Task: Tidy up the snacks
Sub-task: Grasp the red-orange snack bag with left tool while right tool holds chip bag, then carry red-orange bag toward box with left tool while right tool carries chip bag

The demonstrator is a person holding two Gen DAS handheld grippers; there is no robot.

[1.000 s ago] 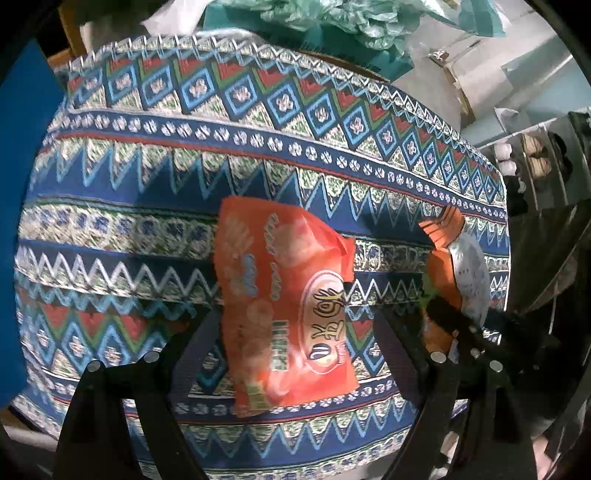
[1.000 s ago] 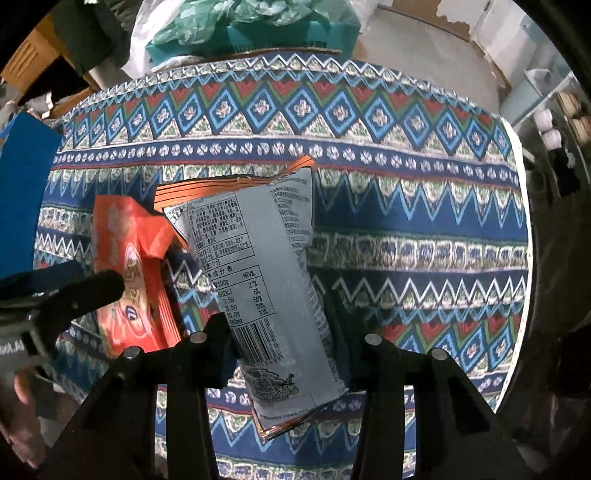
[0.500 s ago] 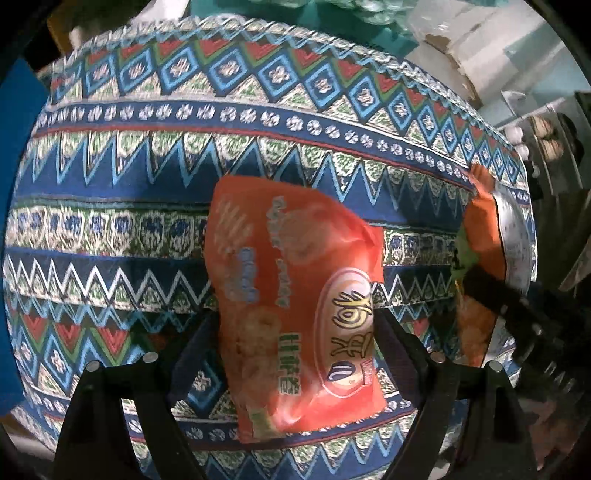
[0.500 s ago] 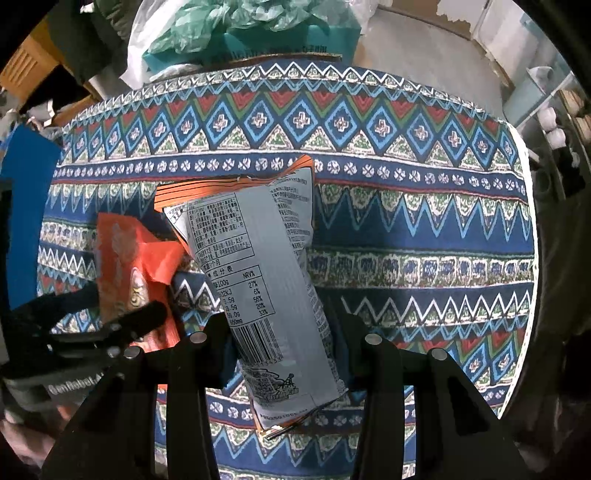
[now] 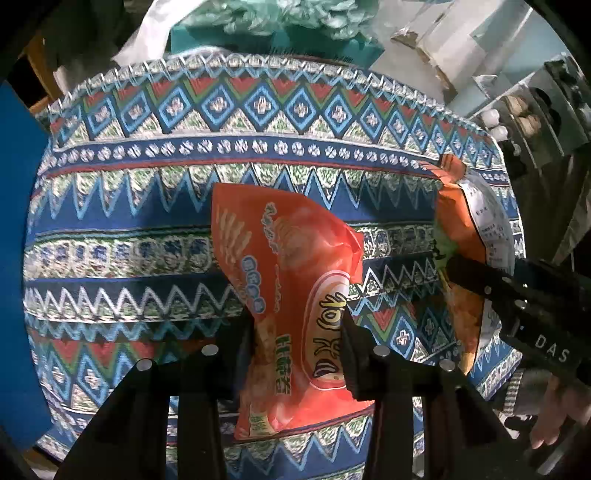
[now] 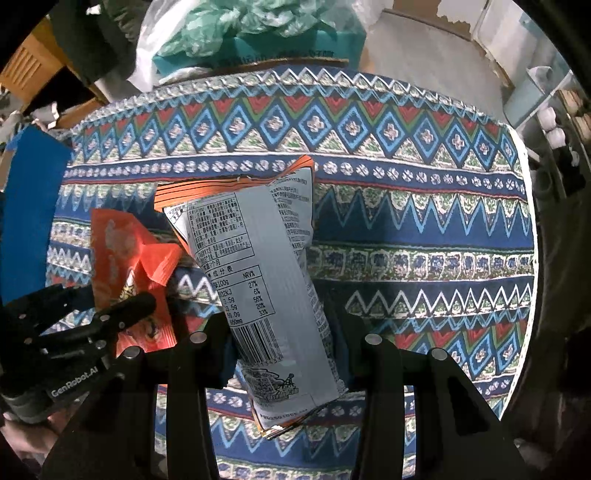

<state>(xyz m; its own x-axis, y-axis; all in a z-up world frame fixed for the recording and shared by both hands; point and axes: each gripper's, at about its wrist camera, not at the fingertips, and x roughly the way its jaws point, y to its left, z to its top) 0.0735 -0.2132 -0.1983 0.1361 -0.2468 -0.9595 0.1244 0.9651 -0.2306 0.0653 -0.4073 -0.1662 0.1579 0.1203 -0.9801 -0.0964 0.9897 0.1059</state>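
Note:
My left gripper [image 5: 297,343] is shut on a red-orange snack bag [image 5: 291,280] and holds it above the patterned tablecloth [image 5: 147,206]. My right gripper [image 6: 280,339] is shut on a grey-backed snack bag with orange edges [image 6: 258,266], its nutrition label facing me. In the left wrist view that bag [image 5: 469,229] and the right gripper's black finger [image 5: 517,295] show at the right. In the right wrist view the red-orange bag [image 6: 129,266] and the left gripper [image 6: 85,317] show at the left.
A blue panel [image 5: 14,221] stands at the table's left edge. A teal box with crumpled green plastic [image 6: 258,33] lies beyond the far edge. Shelving with small bottles [image 5: 517,110] stands at the right.
My left gripper's fingers have closed in on the red-orange bag, which now hangs closer and larger in view. The right gripper keeps its hold on the grey-backed bag.

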